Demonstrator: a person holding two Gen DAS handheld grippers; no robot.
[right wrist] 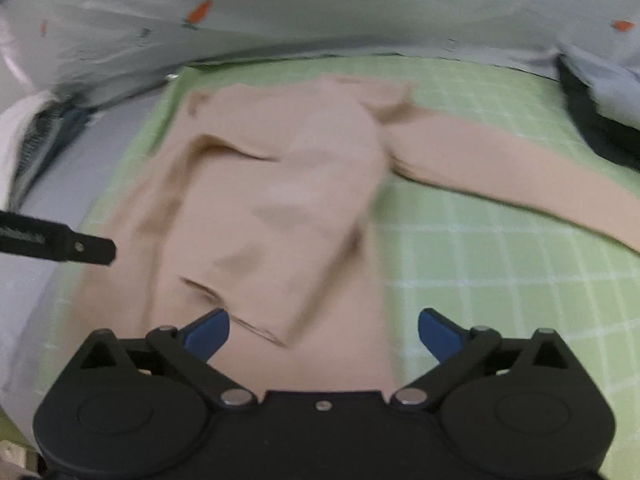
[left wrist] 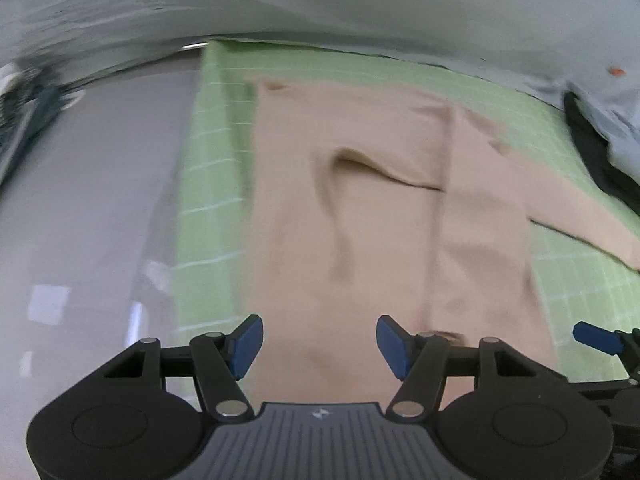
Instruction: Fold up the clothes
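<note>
A pale white sheet printed with small orange carrot shapes [right wrist: 320, 8] fills the far side of both views, draped along the back edge of the work surface. In front of it lies a light green mat with a white grid pattern [right wrist: 480, 264], spread over a grey counter [left wrist: 80, 200] whose bare part shows to the left. On the mat rests the beige, soft long-sleeved garment [right wrist: 280, 208], lying flat, with one sleeve folded inward across its body and the other sleeve reaching out to the right over the green grid toward the frame edge. In the left wrist view the same garment [left wrist: 360, 220] shows a raised crease near its middle and a folded edge running lengthwise down its right part. A dark, nearly black piece of cloth [right wrist: 592, 128] lies at the far right, beside the carrot-print sheet and just past the outstretched sleeve. The right gripper [right wrist: 324, 330] hangs over the near hem of the garment with its blue-padded fingers [right wrist: 208, 332] spread wide, nothing between them. The left gripper [left wrist: 320, 344] likewise sits above the near part of the garment, its blue fingers [left wrist: 248, 344] parted and holding nothing. Both views are somewhat blurred, so fine fabric detail cannot be made out.
</note>
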